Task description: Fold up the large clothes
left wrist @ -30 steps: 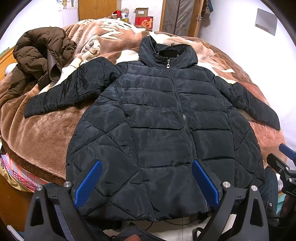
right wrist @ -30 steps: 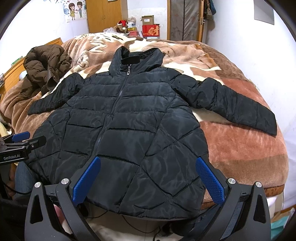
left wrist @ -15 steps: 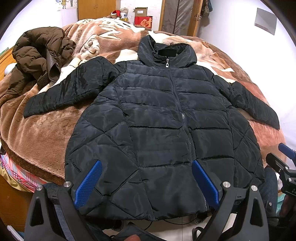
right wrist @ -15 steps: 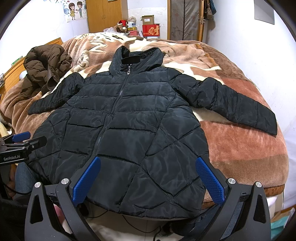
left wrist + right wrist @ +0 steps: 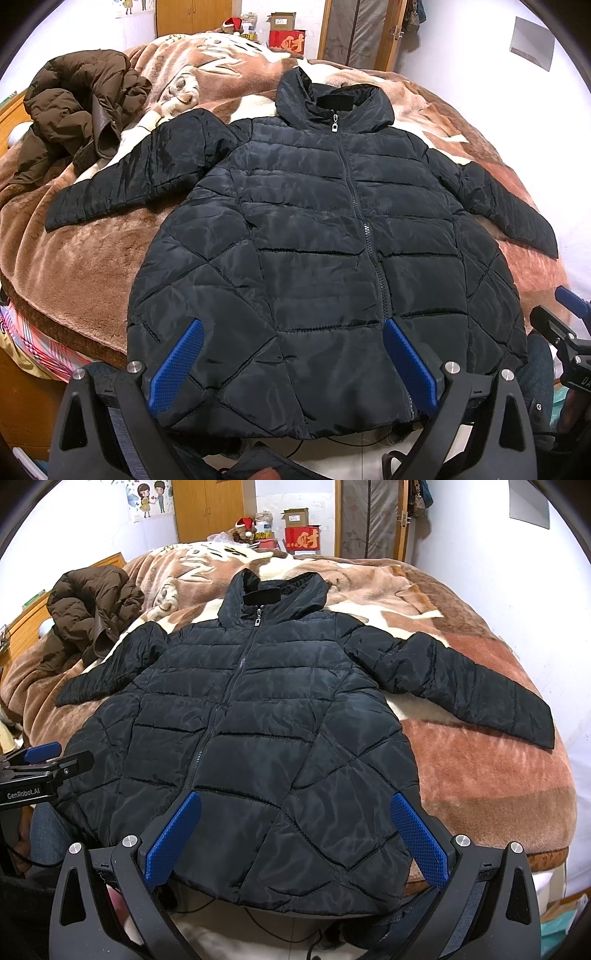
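A black quilted hooded jacket (image 5: 314, 236) lies flat, zipped, front up on the bed, both sleeves spread out; it also shows in the right wrist view (image 5: 251, 738). Its hem hangs over the bed's near edge. My left gripper (image 5: 291, 332) is open and empty, hovering over the hem's left half. My right gripper (image 5: 295, 806) is open and empty over the hem's right half. The right gripper also shows at the left wrist view's right edge (image 5: 565, 314), and the left gripper at the right wrist view's left edge (image 5: 48, 757).
A crumpled brown jacket (image 5: 77, 110) lies at the bed's far left, also in the right wrist view (image 5: 88, 609). A brown plush blanket (image 5: 480, 775) covers the bed. Boxes (image 5: 301, 535) and a wardrobe stand beyond. A white wall runs along the right.
Both views have shifted only slightly; the jacket lies as before and both grippers stay open.
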The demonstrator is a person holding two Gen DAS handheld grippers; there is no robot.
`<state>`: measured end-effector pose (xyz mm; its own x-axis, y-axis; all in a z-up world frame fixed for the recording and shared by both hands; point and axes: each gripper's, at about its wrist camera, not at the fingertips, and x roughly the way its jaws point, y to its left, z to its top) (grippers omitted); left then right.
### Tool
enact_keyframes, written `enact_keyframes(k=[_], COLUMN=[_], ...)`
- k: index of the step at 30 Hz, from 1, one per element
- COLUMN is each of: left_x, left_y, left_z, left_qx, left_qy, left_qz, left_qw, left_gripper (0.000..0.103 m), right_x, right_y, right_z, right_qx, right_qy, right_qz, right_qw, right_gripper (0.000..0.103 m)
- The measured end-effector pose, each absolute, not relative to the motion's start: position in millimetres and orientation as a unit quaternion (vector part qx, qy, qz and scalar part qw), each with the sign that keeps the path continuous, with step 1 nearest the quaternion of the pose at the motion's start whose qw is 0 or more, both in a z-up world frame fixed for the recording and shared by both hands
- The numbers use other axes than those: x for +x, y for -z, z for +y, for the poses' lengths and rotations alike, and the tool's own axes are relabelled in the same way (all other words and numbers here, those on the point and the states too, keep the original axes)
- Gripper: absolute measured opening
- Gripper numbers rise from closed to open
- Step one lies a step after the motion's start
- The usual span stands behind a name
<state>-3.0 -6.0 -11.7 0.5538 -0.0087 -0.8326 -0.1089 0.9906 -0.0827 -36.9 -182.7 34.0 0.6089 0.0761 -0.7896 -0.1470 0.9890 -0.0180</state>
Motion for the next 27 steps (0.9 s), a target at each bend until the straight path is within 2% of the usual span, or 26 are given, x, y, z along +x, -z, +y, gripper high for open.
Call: enact_keyframes(k=[17, 27], left_x=[15.5, 54.7], left_y=[14.7, 28.6], left_z=[18.8, 73.8], left_qx=[-0.079, -0.134], left_qy=[-0.038, -0.055], left_qz=[0.469, 0.471], left_qw=[0.879, 0.870], left_gripper=[0.099, 0.099], right_x=[-25.0, 36.0], right_y=[-24.4, -27.7], right_z=[-173.5, -142.1], right_qx=[-0.046, -0.070], right_qy=[-0.062, -0.096], right_qz=[0.436, 0.438], right_qw=[0.897, 0.891], right_gripper=[0.103, 0.103])
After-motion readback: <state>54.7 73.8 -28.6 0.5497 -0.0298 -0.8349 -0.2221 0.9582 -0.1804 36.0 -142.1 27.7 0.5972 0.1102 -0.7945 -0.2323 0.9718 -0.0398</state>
